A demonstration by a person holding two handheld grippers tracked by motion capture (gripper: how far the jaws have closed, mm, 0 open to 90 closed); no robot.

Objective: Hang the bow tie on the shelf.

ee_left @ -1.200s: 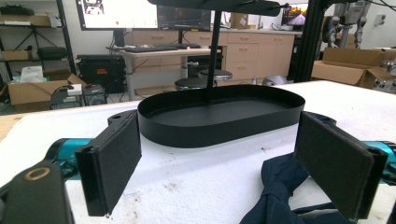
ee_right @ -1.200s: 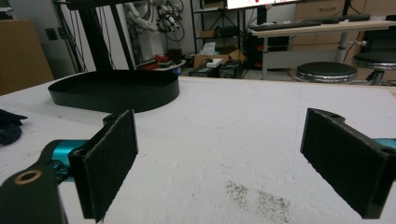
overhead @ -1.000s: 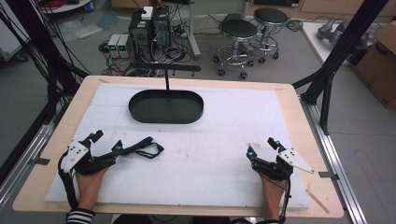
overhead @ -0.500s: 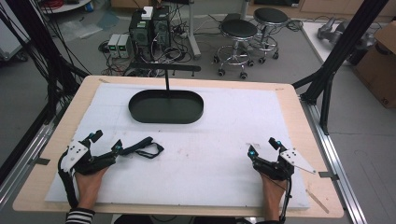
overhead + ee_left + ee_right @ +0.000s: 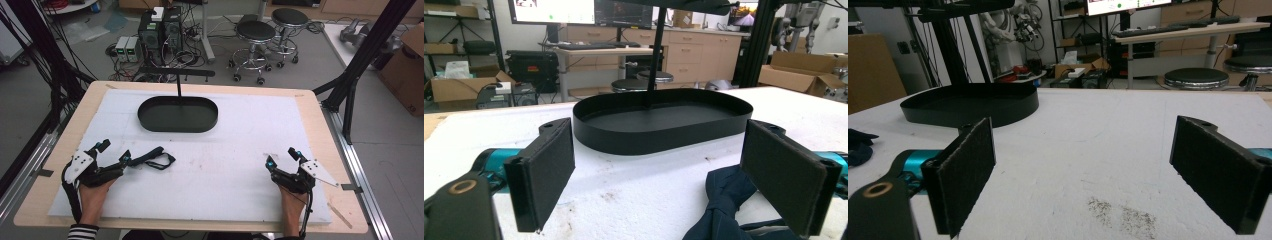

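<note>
Navy item: a dark blue bow tie (image 5: 150, 160) with a strap lay on the white tabletop (image 5: 225, 150), near the front left, well short of the tray.
Seen up close: in the left gripper view the bow tie (image 5: 724, 200) sat low and to the right, partly behind the right-hand pad, so not centred in the gap.
Left tool: the left tool (image 5: 112, 155) had its jaws spread wide, one jaw tip touching or just beside the tie's near end; nothing was pinched. It lay low, likely so the pads could slide in at cloth level.
Right tool: the right tool (image 5: 284, 159) rested at the front right with jaws spread and nothing between them, well apart from the tie. It looked parked clear of the work.
Pads: the left pad (image 5: 546, 172) stood upright and bare.
Tray: a black oval tray (image 5: 178, 114) sat at the far middle, with a thin black post rising from its back edge. It looked like the place meant for the tie.
Step in hand: probably lining up a grasp on the tie.
Next move: likely a small shift toward the knot before closing, since limp cloth slips from a pinch at the edge.
</note>
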